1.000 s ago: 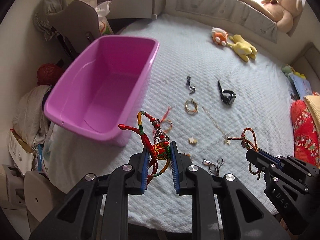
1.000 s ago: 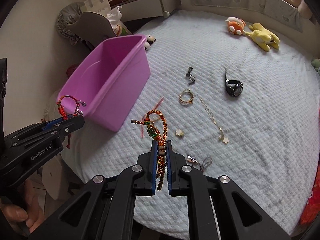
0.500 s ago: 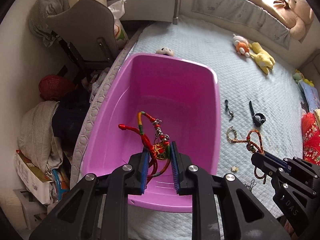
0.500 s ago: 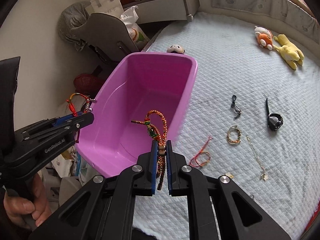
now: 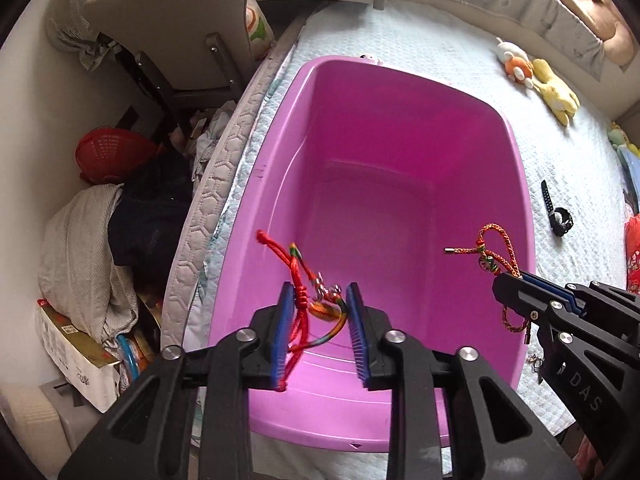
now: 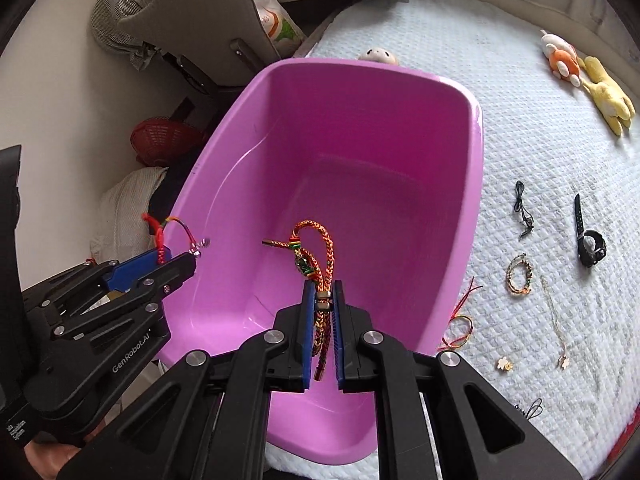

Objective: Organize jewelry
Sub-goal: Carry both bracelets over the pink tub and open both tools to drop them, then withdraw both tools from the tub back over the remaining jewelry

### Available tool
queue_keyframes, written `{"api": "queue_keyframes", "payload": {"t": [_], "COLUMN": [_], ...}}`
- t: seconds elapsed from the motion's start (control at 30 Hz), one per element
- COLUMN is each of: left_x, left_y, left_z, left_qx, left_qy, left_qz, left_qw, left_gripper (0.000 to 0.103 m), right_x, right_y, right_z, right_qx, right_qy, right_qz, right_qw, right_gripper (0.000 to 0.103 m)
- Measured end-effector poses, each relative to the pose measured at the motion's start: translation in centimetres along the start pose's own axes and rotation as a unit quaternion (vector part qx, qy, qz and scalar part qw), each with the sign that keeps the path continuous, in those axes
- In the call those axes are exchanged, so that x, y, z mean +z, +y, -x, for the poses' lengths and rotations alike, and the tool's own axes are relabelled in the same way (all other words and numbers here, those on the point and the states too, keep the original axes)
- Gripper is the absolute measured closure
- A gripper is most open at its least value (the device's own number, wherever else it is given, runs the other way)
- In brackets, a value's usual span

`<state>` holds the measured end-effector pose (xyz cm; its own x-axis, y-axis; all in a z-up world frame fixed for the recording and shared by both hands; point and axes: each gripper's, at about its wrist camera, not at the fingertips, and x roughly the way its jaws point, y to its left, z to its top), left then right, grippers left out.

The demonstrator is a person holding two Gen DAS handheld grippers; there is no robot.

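Observation:
Both grippers hover over the open purple tub (image 5: 520, 184), which stands at the bed's left edge. My left gripper (image 5: 320, 289) has its jaws opening. The red cord bracelet (image 5: 298, 270) with a multicoloured pendant hangs loose between the blue pads, blurred, and neither pad presses on it. From the right wrist, the left gripper (image 6: 178, 258) shows at the tub's (image 6: 240, 160) left rim. My right gripper (image 6: 323, 284) is shut on an orange braided bracelet (image 6: 320, 240), whose loop sticks up above the fingertips. The left wrist view shows the right gripper (image 5: 506, 280) and the braided bracelet (image 5: 496, 248) near the tub's right rim.
On the white bedspread right of the tub lie a black watch (image 6: 590, 240), a beaded bracelet (image 6: 520, 274), a thin chain necklace (image 6: 554, 320), a red thread bracelet (image 6: 460, 328) and a black cord (image 6: 522, 208). Plush toys (image 6: 600, 76) lie further back. A chair (image 5: 180, 20) and a red basket (image 5: 112, 152) stand left of the bed.
Both grippers moved left from above the bedspread to over the tub. The left jaws parted and the red bracelet sagged between them. The right grip is unchanged.

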<state>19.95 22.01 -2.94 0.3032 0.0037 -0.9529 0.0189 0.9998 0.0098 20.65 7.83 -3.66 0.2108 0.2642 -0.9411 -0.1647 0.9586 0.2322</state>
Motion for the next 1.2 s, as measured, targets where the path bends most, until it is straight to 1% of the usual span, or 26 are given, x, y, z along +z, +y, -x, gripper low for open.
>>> {"api": "queue_keyframes", "payload": {"t": [0.03,0.07,0.1,0.17,0.27,0.43,0.6,0.7,0.9,0.93,1.0,1.13,1.2], "left_x": [0.1,0.1,0.2,0.4,0.5,0.4,0.1,-0.3,-1.2,-1.3,-1.6,-2.3,-2.6], "left_y": [0.2,0.5,0.6,0.8,1.0,1.3,0.9,0.5,-0.3,-0.5,-1.0,-2.0,-2.7], "left_z": [-0.2,-0.2,-0.2,-0.3,-0.7,-0.6,0.3,0.9,2.3,2.6,3.1,4.2,4.7], "left_qx": [-0.001,-0.003,-0.002,0.000,0.000,-0.006,-0.002,0.005,-0.001,-0.001,-0.001,-0.008,-0.010], "left_qy": [0.001,-0.001,-0.005,-0.005,0.005,0.011,-0.001,-0.006,-0.017,-0.019,-0.023,-0.037,-0.042], "left_qz": [0.003,0.006,0.007,0.005,0.005,0.016,0.006,-0.001,-0.004,-0.007,-0.011,-0.011,-0.012], "left_qw": [1.0000,1.0000,1.0000,1.0000,1.0000,0.9998,1.0000,1.0000,0.9998,0.9998,0.9997,0.9992,0.9990], "left_gripper": [0.048,0.037,0.034,0.026,0.022,0.021,0.021,0.021,0.021,0.021,0.020,0.013,0.013], "right_x": [0.1,0.3,0.4,0.4,0.2,-0.3,-1.2,-1.8,-3.2,-3.5,-4.1,-6.0,-7.2], "right_y": [0.0,0.0,0.1,0.1,-0.1,-0.4,-1.1,-1.4,-2.1,-2.4,-2.9,-4.4,-5.4], "right_z": [-0.3,-0.4,-0.4,-0.2,0.1,0.6,1.4,1.9,3.4,3.7,4.4,5.7,6.3], "right_qx": [-0.005,-0.009,-0.013,-0.016,-0.018,-0.017,-0.015,-0.013,-0.013,-0.013,-0.018,-0.025,-0.028], "right_qy": [0.005,0.007,0.004,-0.001,0.000,0.001,-0.001,-0.005,-0.015,-0.017,-0.024,-0.033,-0.036], "right_qz": [-0.001,-0.002,-0.003,-0.004,-0.007,-0.017,-0.026,-0.031,-0.039,-0.041,-0.045,-0.057,-0.065], "right_qw": [1.000,1.000,1.000,1.000,1.000,1.000,1.000,0.999,0.999,0.999,0.999,0.998,0.997], "right_gripper": [0.090,0.077,0.064,0.060,0.060,0.059,0.059,0.056,0.056,0.055,0.049,0.048,0.046]}}
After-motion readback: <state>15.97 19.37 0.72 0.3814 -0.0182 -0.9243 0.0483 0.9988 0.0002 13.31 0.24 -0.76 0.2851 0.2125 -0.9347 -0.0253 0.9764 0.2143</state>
